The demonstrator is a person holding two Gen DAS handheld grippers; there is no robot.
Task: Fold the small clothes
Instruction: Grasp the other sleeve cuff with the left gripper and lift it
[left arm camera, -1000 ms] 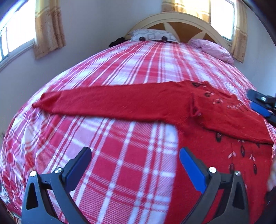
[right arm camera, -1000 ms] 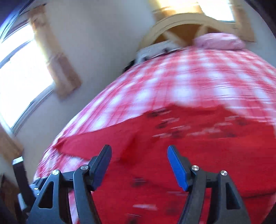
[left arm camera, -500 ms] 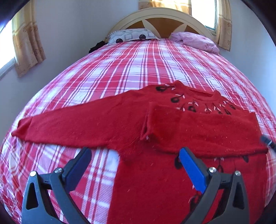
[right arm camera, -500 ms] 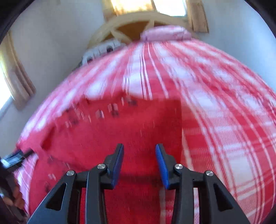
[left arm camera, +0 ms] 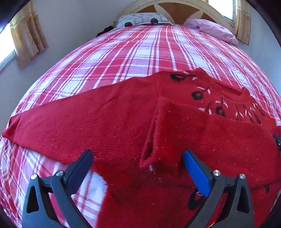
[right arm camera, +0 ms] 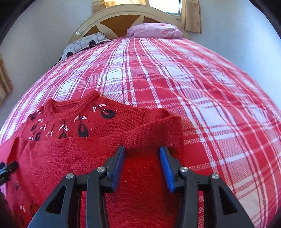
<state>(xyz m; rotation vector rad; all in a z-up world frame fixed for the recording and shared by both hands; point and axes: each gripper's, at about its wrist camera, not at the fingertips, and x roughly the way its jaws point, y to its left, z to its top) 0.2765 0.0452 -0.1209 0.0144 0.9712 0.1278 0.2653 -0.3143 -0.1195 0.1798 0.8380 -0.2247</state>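
A red knitted sweater [left arm camera: 123, 126] is laid flat on the near part of a bed covered by a red-and-white checked bedspread [left arm camera: 140, 52]. One sleeve is already folded across the chest; the other sleeve [left arm camera: 52, 121] lies stretched out to the left, so the sleeve-folding step is judged half done.

The left gripper [left arm camera: 137, 166] is held above the folded sleeve's cuff [left arm camera: 152, 157], jaws wide apart, nothing between them. The right gripper [right arm camera: 142, 166] is poised over the sweater's right edge; its jaws have just been closing and then opening a little, and stand partly apart with no cloth pinched.

The outstretched sleeve is judged next to be gripped and brought across.

A curved headboard [right arm camera: 123, 15], two pillows, curtained windows and pale walls are noted at the far end.
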